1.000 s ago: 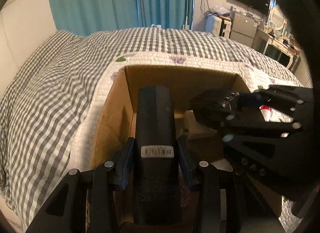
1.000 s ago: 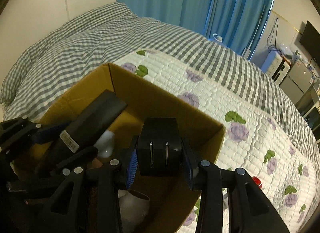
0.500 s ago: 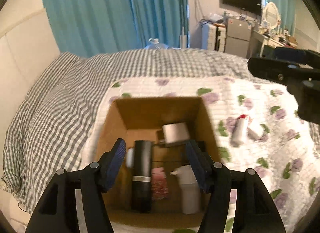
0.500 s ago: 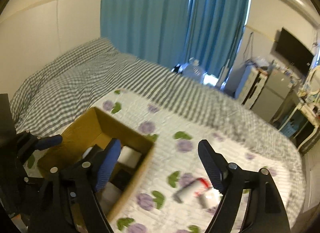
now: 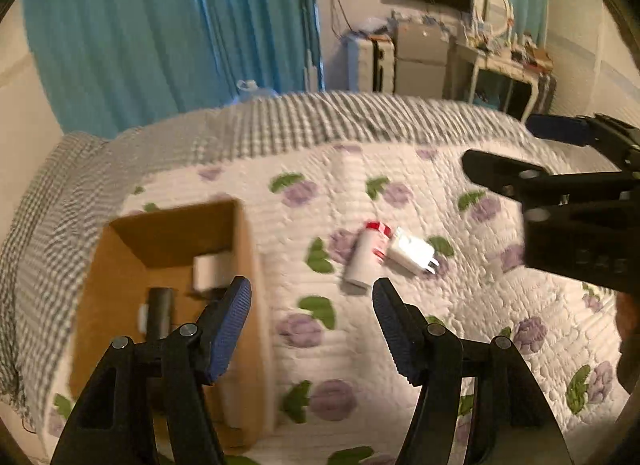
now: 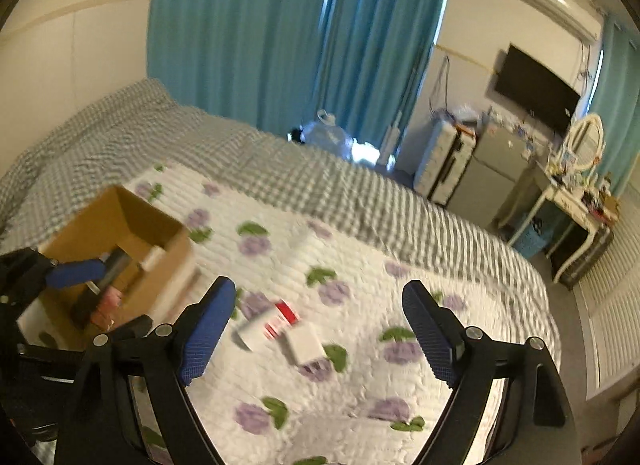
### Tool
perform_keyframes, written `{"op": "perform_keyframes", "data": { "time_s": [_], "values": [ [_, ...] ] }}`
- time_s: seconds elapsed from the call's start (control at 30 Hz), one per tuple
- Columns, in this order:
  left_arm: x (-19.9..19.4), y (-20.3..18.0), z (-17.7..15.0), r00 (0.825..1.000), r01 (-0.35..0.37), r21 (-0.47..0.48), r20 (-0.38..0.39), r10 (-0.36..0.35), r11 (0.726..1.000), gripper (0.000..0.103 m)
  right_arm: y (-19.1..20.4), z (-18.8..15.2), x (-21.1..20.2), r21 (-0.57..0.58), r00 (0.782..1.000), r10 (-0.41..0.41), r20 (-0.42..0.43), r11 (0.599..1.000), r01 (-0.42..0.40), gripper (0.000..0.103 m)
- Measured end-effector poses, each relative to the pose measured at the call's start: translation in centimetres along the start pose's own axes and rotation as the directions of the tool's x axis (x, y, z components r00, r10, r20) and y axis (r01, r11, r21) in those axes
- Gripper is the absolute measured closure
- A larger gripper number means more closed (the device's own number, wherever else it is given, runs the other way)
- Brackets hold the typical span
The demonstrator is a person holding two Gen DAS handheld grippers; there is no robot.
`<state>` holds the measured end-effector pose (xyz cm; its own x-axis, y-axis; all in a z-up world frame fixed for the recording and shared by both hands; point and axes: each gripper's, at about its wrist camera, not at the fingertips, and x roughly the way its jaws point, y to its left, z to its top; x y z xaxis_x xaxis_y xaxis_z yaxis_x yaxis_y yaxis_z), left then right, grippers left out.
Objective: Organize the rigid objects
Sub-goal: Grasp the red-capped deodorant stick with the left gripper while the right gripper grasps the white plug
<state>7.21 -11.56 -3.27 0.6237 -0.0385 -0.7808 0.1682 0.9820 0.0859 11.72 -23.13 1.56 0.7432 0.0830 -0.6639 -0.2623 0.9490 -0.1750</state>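
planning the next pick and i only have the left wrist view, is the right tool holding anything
observer: No. The right wrist view shows the right tool open, with nothing between its fingers.
operator: ok, anything in the box that's hidden from me
observer: Yes, a pink item lies inside the cardboard box, near its front. Your own tool's finger blocks that spot in your view.
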Motion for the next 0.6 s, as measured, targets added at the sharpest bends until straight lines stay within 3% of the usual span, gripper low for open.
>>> {"op": "perform_keyframes", "data": {
  "time_s": [0.2,0.43,0.53,0.6],
  "values": [
    [5.6,-3.6,-1.5,0.995,0.002,0.059,-0.096,0.003,0.998,0.037,-1.6,-4.6,6.8,-0.007,0.991,0.027,-0.131,1.000,-0.028,0.018],
    [10.6,-4.6,-2.2,0.988,-0.025,0.049,-0.149,0.032,0.998,0.037,-0.1,-8.1,15.2,-0.092,0.946,0.099,-0.309,0.987,-0.134,0.019],
    [12.2,-4.7,-2.2,0.987,-0.040,0.058,-0.151,0.049,0.997,0.037,-0.5,-8.3,17.7,-0.056,0.927,0.136,-0.351,0.985,-0.165,0.027],
    [13.0,-4.6,-2.1,0.988,-0.058,0.063,-0.141,0.067,0.996,0.037,-0.8,-8.3,18.9,-0.035,0.917,0.154,-0.368,0.983,-0.179,0.038]
  ]
}}
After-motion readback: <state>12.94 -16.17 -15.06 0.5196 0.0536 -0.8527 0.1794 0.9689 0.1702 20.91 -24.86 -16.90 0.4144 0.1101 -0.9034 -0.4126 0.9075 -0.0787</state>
